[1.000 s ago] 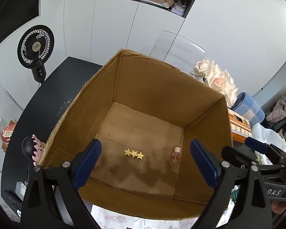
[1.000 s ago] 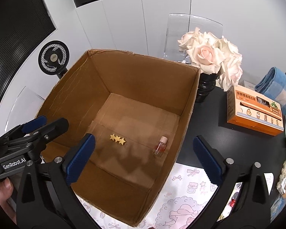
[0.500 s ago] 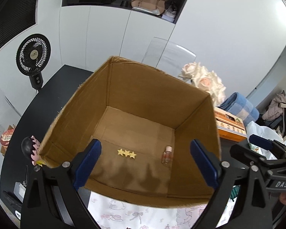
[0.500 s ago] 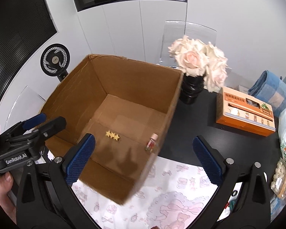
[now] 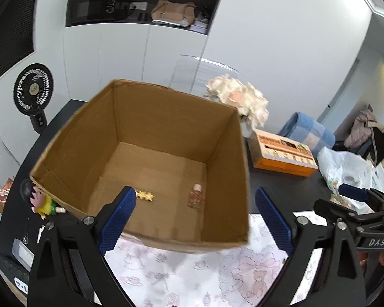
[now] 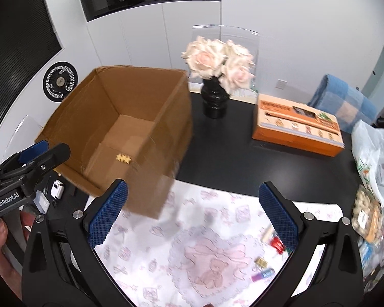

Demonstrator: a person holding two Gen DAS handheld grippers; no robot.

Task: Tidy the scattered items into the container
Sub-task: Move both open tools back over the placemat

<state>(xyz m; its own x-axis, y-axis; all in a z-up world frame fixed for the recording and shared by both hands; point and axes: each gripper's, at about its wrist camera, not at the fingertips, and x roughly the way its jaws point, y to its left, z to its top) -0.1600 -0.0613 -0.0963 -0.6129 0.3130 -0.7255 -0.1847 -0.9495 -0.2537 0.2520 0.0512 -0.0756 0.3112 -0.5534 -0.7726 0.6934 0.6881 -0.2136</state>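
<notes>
An open cardboard box (image 5: 227,153) (image 6: 163,138) stands on the black table, at the back of a white patterned cloth (image 6: 192,250). On its floor lie a gold strip of three stars (image 5: 145,196) (image 6: 123,158) and a small clear bottle with a pink cap (image 5: 195,196). My left gripper (image 5: 195,217) hangs open over the box's near edge, nothing between its fingers. My right gripper (image 6: 193,211) is open above the cloth, right of the box. Several small items lie on the cloth by its right finger: a red clip (image 6: 276,243), a gold clip (image 6: 261,262), a purple tube (image 6: 263,273).
A black vase of pale roses (image 6: 216,76), an orange carton (image 6: 297,128) and a blue checked blanket (image 6: 345,102) stand behind on the right. Plastic bags (image 6: 376,153) lie at the far right. A doll figure (image 5: 37,200) and a fan (image 5: 33,92) are left of the box.
Both grippers have pulled back from the box and swung right. The right view now takes in the cloth and the small items on it. Both stayed open.
</notes>
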